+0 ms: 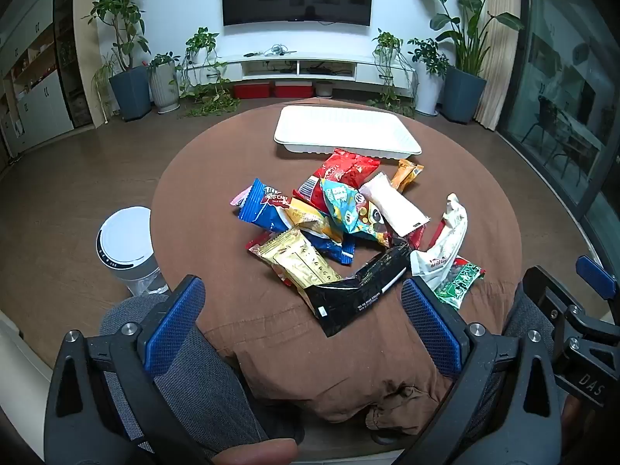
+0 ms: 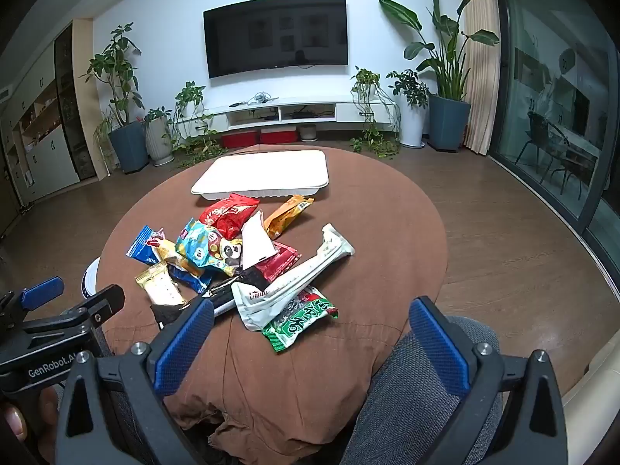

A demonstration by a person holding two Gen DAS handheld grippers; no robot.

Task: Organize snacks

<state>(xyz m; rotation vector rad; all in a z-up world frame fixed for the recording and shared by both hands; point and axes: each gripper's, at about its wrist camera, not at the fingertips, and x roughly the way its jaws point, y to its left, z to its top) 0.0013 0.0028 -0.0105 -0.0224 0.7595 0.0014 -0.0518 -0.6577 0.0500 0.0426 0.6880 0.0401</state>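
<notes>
Round brown-clothed table [image 1: 193, 193], living room behind. One white tray [image 1: 345, 131] at far side, long axis crosswise. Snack packets [image 1: 348, 224] heaped mid-table, about a dozen, pointing every way. Left gripper [image 1: 302, 325], right gripper [image 2: 310, 341] both spread wide, empty, above near edge.

Glossy foil snack packets [image 1: 341, 224], matt cloth tablecloth [image 1: 201, 201]

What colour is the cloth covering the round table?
Brown. The cloth shows best in the right wrist view, lying under the snack pile.

One white tray [image 1: 347, 131], roughly a dozen snack packets [image 1: 348, 228], two open tongs [image 1: 302, 329].
</notes>
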